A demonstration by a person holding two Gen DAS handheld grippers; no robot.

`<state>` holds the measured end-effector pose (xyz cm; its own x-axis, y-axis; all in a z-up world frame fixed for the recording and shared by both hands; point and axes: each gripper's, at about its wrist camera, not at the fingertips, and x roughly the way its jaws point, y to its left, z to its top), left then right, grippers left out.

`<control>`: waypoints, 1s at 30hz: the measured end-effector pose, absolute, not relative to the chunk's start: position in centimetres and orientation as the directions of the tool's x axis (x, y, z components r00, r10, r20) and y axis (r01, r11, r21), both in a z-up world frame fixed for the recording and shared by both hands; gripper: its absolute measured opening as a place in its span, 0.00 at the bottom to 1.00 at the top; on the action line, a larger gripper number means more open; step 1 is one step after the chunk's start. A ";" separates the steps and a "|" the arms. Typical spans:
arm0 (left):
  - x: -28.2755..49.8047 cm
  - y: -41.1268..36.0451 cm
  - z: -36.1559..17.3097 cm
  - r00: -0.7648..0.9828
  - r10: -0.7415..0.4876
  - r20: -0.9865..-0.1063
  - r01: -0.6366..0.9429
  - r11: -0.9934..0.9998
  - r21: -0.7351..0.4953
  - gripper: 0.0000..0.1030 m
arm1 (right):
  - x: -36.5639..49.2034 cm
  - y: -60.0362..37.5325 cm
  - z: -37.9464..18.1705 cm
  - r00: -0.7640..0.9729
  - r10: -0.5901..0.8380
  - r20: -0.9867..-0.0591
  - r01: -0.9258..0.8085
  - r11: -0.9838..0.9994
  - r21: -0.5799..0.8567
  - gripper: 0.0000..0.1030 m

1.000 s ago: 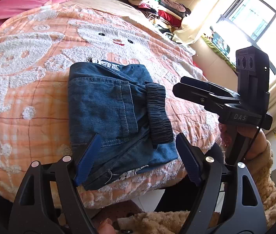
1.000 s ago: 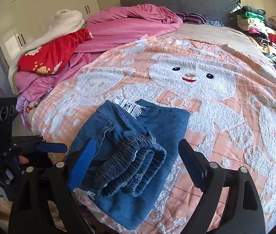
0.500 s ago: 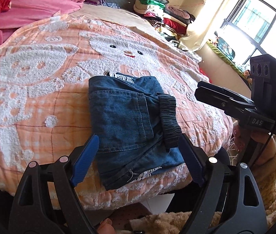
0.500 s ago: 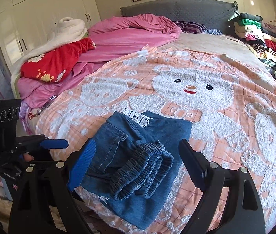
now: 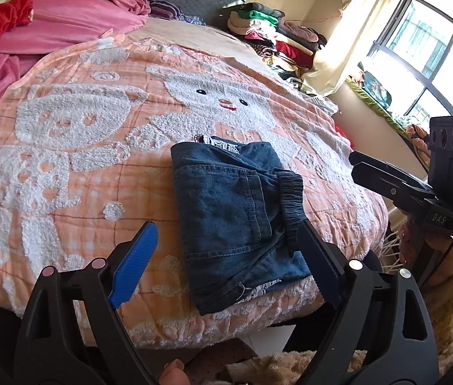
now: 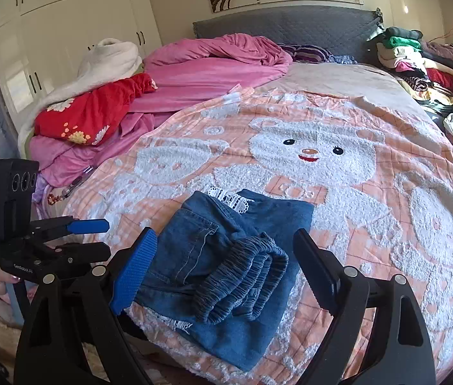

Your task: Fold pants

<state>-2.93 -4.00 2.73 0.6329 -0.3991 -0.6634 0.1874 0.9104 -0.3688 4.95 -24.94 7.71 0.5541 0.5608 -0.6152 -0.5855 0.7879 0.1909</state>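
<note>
A: Big bed (image 6: pixel 370 77), peach blanket (image 6: pixel 386 224) with a bear on it, and the pants (image 6: pixel 226 263) lie near its near edge.

B: They look done to me, folded into a thick square, waistband (image 6: pixel 242 285) doubled on top, a bit of white lace (image 5: pixel 223 142) poking out at the far end.

A: I'd agree. At most a pat to flatten that bulging band; nothing else seems left.

B: Where are the tools?

A: Both off the cloth. The left gripper (image 5: pixel 226 263) hovers on the near side, fingers (image 5: pixel 135 263) spread wide, holding nothing; the pants sit just beyond the gap.

B: And the right gripper (image 6: pixel 226 272)?

A: Same, fingers (image 6: pixel 135 271) spread and empty, over the near right corner of the pants, not touching as far as I can tell.
</note>
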 end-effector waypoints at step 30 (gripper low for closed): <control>-0.8 -3.9 -1.6 0.559 -0.358 -0.748 0.130 0.929 -0.347 0.88 | 3.8 -25.4 1.0 0.463 0.553 -0.693 -0.496 0.809 0.314 0.83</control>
<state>-0.79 -3.94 -1.59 0.5593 -0.3580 -0.7477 0.1303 0.9287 -0.3471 3.78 -25.43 1.04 0.4628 0.5526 -0.6931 -0.4963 0.8094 0.3139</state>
